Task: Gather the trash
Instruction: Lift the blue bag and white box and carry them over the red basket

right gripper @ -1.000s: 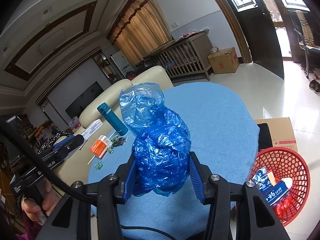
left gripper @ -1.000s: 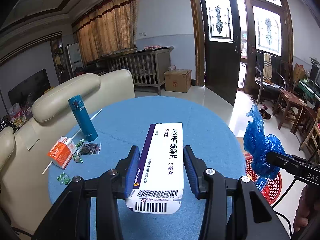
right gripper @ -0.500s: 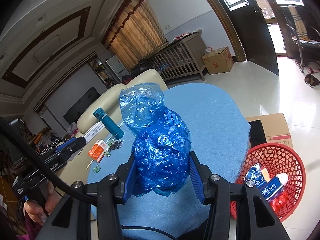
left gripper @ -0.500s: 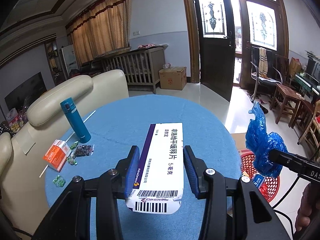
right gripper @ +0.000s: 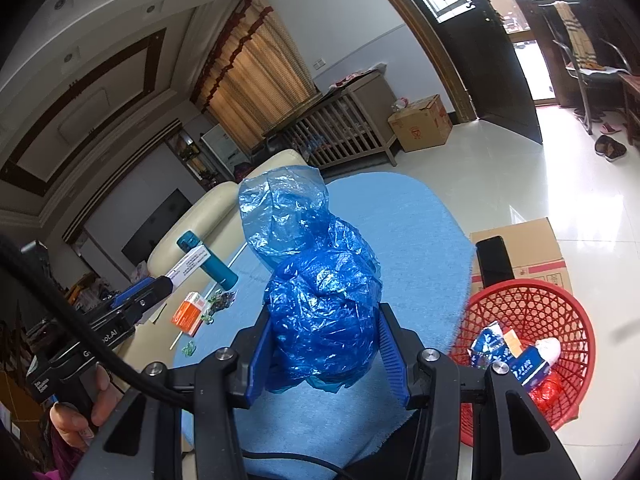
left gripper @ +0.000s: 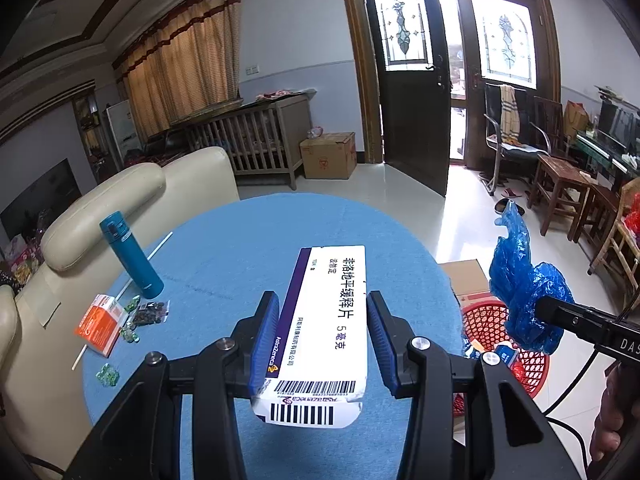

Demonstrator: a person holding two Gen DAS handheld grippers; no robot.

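My left gripper is shut on a white medicine box with a purple edge and holds it above the round blue table. My right gripper is shut on a crumpled blue plastic bag, held above the table's right edge. The bag also shows in the left wrist view, above the red mesh basket. The basket stands on the floor at the table's right and holds several wrappers and boxes.
On the table's left lie an orange box, a teal flask, small dark and green wrappers and a white straw. A cream sofa stands behind. A cardboard box with a black phone sits behind the basket.
Both grippers have shifted right toward the basket with their loads still held. The basket takes up more of both views.
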